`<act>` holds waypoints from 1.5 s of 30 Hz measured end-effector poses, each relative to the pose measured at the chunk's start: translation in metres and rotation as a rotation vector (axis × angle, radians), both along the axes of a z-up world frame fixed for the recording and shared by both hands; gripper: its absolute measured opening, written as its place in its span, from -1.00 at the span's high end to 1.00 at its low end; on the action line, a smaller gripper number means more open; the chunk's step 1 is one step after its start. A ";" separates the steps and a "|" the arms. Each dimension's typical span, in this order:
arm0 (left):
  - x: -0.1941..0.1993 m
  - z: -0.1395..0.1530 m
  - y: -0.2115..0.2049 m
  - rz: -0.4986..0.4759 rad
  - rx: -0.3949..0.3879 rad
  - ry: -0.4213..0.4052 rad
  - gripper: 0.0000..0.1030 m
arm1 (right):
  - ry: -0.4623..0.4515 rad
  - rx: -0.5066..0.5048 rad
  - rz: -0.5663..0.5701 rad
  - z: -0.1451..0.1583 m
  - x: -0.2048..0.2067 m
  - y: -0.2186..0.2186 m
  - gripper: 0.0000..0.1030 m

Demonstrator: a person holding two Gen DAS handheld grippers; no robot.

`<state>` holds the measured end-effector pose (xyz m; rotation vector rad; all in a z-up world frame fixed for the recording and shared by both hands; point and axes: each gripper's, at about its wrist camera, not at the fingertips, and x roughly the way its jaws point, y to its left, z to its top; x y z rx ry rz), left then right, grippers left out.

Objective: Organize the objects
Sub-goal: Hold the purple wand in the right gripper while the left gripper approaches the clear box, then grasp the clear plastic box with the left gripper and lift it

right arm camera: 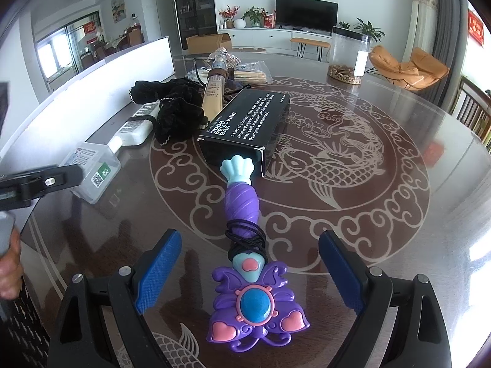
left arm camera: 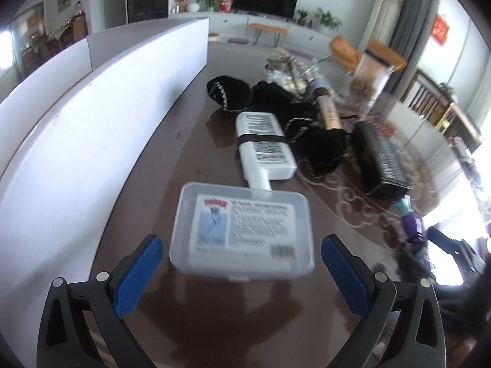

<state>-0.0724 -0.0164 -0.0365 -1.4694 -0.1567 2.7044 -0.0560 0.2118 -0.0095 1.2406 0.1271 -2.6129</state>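
Note:
A clear plastic box [left arm camera: 242,233] with a printed label lies on the brown glass-topped table [left arm camera: 190,312]. My left gripper [left arm camera: 242,273] is open, its blue pads [left arm camera: 138,273] on either side of the box's near end without touching it. In the right wrist view a purple toy wand [right arm camera: 245,245] with a black cord around its handle lies pointing away. Its butterfly head sits between the fingers of my open right gripper [right arm camera: 248,270], and the pads [right arm camera: 159,270] stand clear of it. The clear plastic box [right arm camera: 92,168] shows at left, with a left gripper finger [right arm camera: 46,181] over its near side.
Behind the clear box lie a white bottle [left arm camera: 264,144] with a black band, black cloth [left arm camera: 307,128], a beige tube [right arm camera: 214,92] and a black carton [right arm camera: 245,122] touching the wand's tip. A white board [left arm camera: 107,107] walls the left side. A clear jar [right arm camera: 349,55] stands far right. A hand [right arm camera: 9,263] shows at left.

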 end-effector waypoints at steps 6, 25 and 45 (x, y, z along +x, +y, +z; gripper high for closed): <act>-0.002 -0.010 -0.016 0.037 -0.089 -0.066 -1.00 | -0.001 -0.009 0.004 0.001 0.000 0.001 -0.77; -0.031 -0.006 -0.015 0.598 0.097 -0.118 -1.00 | -0.006 -0.046 0.031 0.001 0.000 0.003 -0.77; -0.009 -0.030 -0.005 -0.034 -0.051 -0.110 -0.98 | -0.050 -0.086 0.058 -0.002 -0.005 0.006 -0.83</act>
